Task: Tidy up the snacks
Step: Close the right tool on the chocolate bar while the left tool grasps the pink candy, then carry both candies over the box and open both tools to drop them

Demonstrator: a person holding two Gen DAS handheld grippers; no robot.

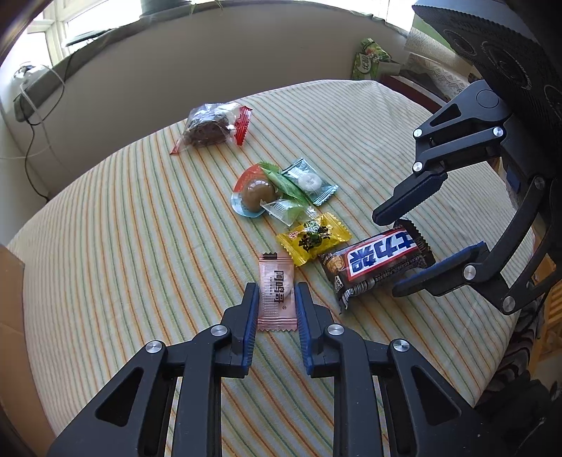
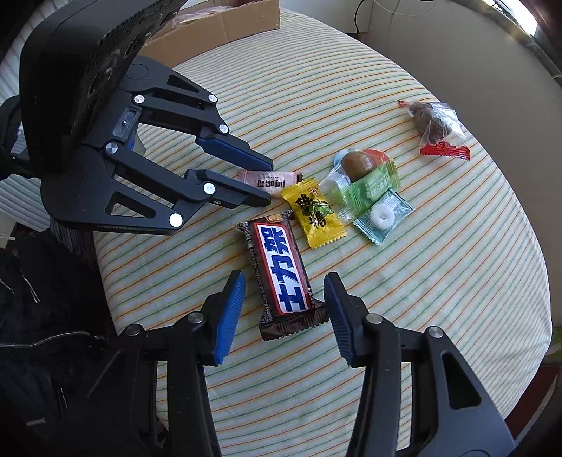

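My left gripper [image 1: 276,292] is clamped on the pink sachet [image 1: 276,289], which lies flat on the striped cloth [image 1: 123,228] at the near edge of the snack cluster; its blue pads press both long edges. The print on the sachet is dark, but I cannot read it. Just right of it my right gripper [image 2: 283,290] straddles the near end of the chocolate bar [image 2: 280,270] with its jaws loose: there is a gap on the left side, and the right finger sits by the crimped end. The bar's white panel carries big blue Chinese characters.

Beyond these lie a yellow candy [image 1: 313,239] with black characters, then a green wrapper [image 1: 285,183], a teal mint [image 1: 309,180] with a white ring, a clear candy [image 1: 288,212] and a brown jelly cup [image 1: 253,191], bunched together. Well beyond, alone, sits a clear bag [image 1: 208,126] with red ends.

Only the right view shows a cardboard box [image 2: 224,24] at the far left edge and dark clothing at the near left. Only the left view shows a green packet [image 1: 369,59] past the far right edge, and a windowsill. Both grippers point steeply down.
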